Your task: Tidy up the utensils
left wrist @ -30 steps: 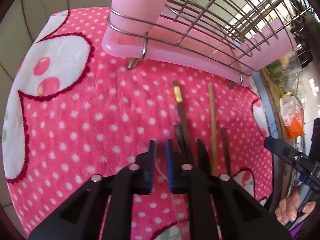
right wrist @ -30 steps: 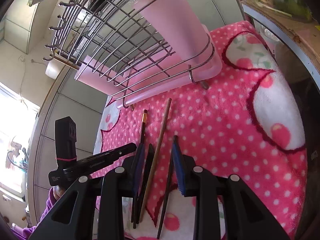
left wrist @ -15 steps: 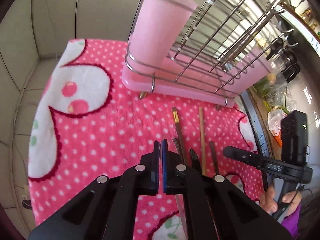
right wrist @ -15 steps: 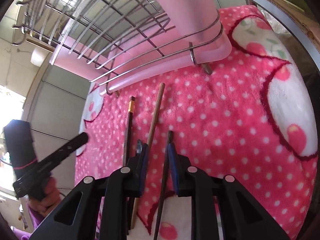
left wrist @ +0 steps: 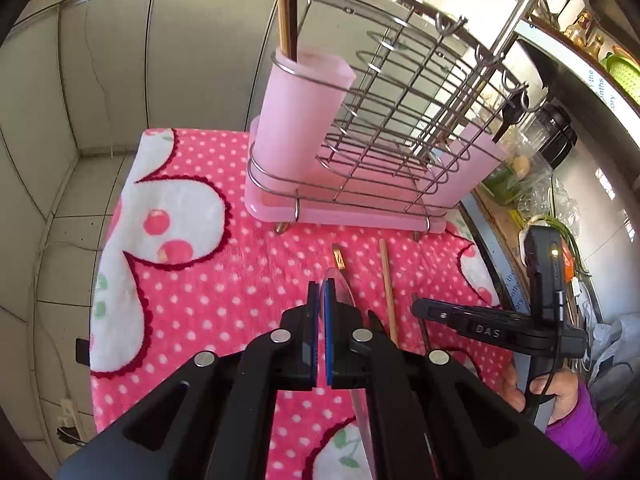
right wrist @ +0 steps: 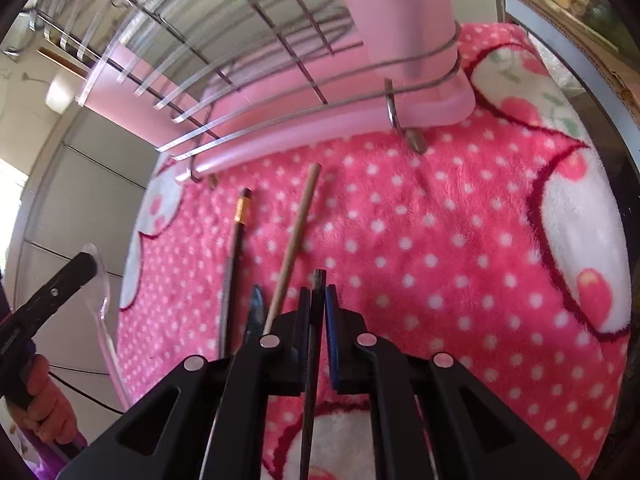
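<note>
Pink, white-dotted fleece towel (left wrist: 208, 280) covers the surface under you, with white cherry patches edged in dark red. At its far side stands the wire dish rack (left wrist: 404, 128) on its pink drip tray (left wrist: 352, 216), and a pink utensil cup (left wrist: 298, 120) sits in the rack's left corner with two sticks standing up out of it.

Your left gripper (left wrist: 320, 292) is raised above the towel, fingers pressed together on a clear plastic spoon (right wrist: 100, 304); from the right wrist view you can see its bowl just past the fingertips and its handle trailing down.

Your right gripper (right wrist: 318, 292) is low over the near part of the towel, fingers clamped on a dark chopstick (right wrist: 316, 320) whose tip pokes just beyond the pads.

Left of that chopstick, on the towel, lie a brown wooden chopstick (right wrist: 296, 240) and a dark chopstick with a gold band (right wrist: 236, 248), both pointing toward the rack and apart from each other. Between them, near your right fingers, a small dark pointed tip (right wrist: 256, 308) shows; you cannot tell what it belongs to
</note>
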A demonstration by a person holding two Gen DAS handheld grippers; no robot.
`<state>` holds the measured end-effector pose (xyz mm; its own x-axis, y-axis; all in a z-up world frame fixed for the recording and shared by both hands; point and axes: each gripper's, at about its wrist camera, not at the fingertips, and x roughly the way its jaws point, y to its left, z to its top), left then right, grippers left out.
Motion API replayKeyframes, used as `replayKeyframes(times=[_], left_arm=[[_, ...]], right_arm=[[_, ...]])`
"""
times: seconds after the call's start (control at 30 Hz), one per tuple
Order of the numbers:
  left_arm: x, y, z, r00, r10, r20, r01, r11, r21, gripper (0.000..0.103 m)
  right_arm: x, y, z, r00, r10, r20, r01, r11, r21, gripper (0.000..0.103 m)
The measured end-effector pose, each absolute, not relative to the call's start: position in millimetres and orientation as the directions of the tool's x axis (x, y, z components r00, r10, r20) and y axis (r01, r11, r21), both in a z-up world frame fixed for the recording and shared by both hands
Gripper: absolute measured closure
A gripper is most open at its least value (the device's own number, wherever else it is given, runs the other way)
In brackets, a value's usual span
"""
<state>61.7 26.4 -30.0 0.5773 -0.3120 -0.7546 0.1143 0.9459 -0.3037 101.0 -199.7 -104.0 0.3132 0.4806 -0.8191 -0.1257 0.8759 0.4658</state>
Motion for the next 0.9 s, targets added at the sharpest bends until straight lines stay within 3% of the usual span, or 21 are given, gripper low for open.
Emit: replayKeyframes(times=[0.23,0.67,0.9], left_arm=[[54.8,35.0,-4.2,0.659,-0.300,-0.690,0.107,0.945,-0.309,0.102],[48.7,43.1,91.0,0.874,-0.202,-0.441,0.100,0.965,-0.244,0.102],[65.8,36.7,132.6,0.927,-0.130,-0.353,0.067,0.981,-0.184,0.102]], right_arm=[[84.7,-225.0,-54.1,0.480,0.530,-0.700,-0.159,0.837,0.524,0.097],[69.4,-277.8,80.9,0.754,0.493,-0.434,-0.268,0.834,0.483,0.097],[79.3,-295.5,130.1,0.819,0.447,-0.360,-0.267,0.852,0.450,0.097]])
